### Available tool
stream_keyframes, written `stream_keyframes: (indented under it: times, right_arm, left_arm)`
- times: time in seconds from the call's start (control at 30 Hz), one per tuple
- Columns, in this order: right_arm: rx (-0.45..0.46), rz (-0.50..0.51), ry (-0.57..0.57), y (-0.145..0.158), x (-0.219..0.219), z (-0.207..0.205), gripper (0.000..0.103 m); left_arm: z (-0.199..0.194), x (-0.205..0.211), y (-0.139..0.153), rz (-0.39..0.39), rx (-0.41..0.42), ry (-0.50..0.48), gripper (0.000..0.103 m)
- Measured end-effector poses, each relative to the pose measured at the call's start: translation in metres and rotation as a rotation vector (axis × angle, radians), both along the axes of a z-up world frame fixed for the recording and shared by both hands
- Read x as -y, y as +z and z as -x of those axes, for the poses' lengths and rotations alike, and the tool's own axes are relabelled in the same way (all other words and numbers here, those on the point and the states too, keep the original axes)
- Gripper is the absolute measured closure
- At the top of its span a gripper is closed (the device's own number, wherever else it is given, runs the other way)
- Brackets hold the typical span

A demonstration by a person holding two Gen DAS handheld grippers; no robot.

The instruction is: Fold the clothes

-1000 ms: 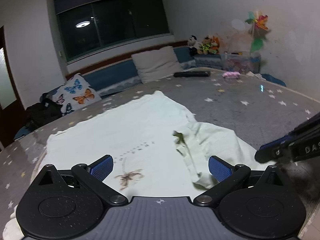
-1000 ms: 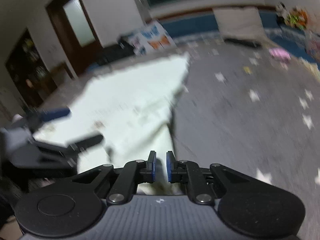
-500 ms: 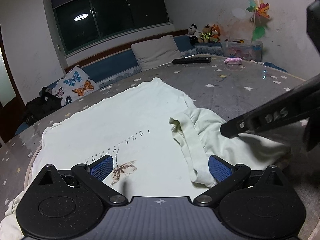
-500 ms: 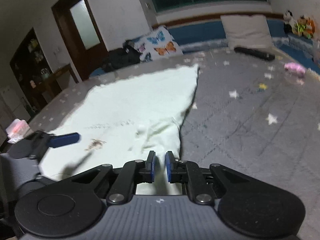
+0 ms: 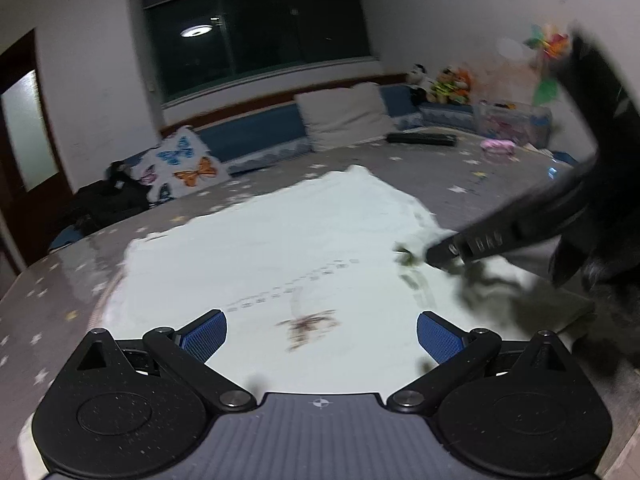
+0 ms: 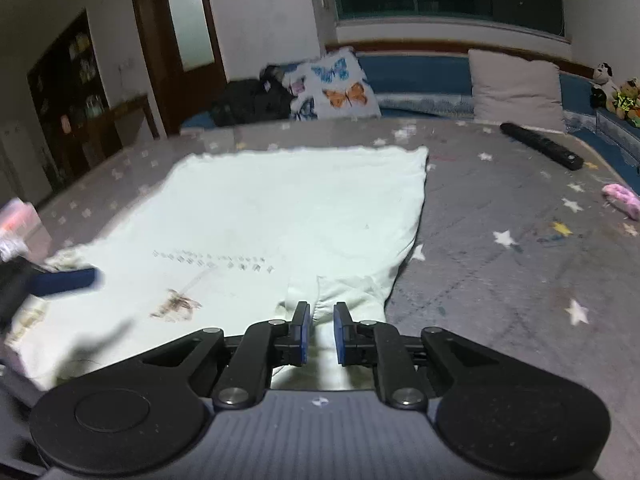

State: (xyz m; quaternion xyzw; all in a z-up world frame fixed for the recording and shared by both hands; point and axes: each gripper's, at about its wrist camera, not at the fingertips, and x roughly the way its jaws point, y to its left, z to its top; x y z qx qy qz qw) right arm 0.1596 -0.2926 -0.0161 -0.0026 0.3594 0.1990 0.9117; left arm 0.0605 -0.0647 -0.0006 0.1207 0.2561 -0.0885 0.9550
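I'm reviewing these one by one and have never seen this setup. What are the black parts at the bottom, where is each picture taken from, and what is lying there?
There is no robot here. A person holds a two-finger claw in each hand, and each claw has a wide-angle camera looking forward along its fingers, so the black parts with blue pads are the claw itself.

One picture looks out from the left claw, which is open with nothing in it. The other looks out from the right claw. Its jaws are nearly closed and have just been opening a little. The sleeve lies between the pads, but I cannot tell whether they pinch it.

A pale T-shirt is spread on a grey star-patterned surface. Further back lie a black remote and a small pink item.
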Motion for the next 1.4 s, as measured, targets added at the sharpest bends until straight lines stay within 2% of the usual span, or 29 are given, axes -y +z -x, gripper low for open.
stream_keyframes:
  times: [0.1,0.23,0.33,0.5,0.57,0.67,0.77,0.87,0.93,1.03,1.17,1.4]
  right_arm:
    - [-0.003,0.005,-0.002,-0.002,-0.003,-0.005,0.088]
    - [0.004,0.021,0.029,0.007,-0.013,0.002,0.087]
    - [0.015,0.026,0.075,0.015,-0.025,0.009,0.079]
    - [0.024,0.021,0.217,0.027,-0.064,0.022,0.073]
    - [0.023,0.024,0.288,0.029,-0.084,0.029,0.067]
    - [0.027,0.037,0.395,0.029,-0.116,0.041,0.066]
    - [0.019,0.043,0.484,0.028,-0.145,0.051,0.065]
    - [0.014,0.055,0.558,0.026,-0.172,0.063,0.064]
    - [0.012,0.060,0.600,0.024,-0.188,0.069,0.064]
    - [0.012,0.065,0.659,0.022,-0.209,0.078,0.064]
    - [0.023,0.083,0.707,0.016,-0.228,0.089,0.064]
    - [0.017,0.102,0.697,0.008,-0.239,0.093,0.064]
  left_arm:
    - [0.007,-0.030,0.004,0.016,0.004,0.085,0.001]
    - [0.016,-0.073,0.009,0.035,0.006,0.217,0.008]
    - [0.023,-0.109,0.010,0.053,0.001,0.335,0.011]
    - [0.031,-0.164,0.008,0.104,-0.033,0.518,0.017]
    - [0.036,-0.182,0.006,0.135,-0.052,0.563,0.020]
    - [0.045,-0.207,0.003,0.185,-0.081,0.618,0.026]
    - [0.050,-0.216,-0.001,0.225,-0.104,0.622,0.035]
    - [0.050,-0.217,-0.002,0.241,-0.115,0.597,0.047]
    - [0.049,-0.219,-0.005,0.259,-0.126,0.574,0.059]
    - [0.050,-0.223,-0.008,0.286,-0.137,0.551,0.069]
    - [0.053,-0.228,-0.007,0.320,-0.140,0.557,0.071]
    - [0.056,-0.228,-0.008,0.324,-0.133,0.551,0.070]
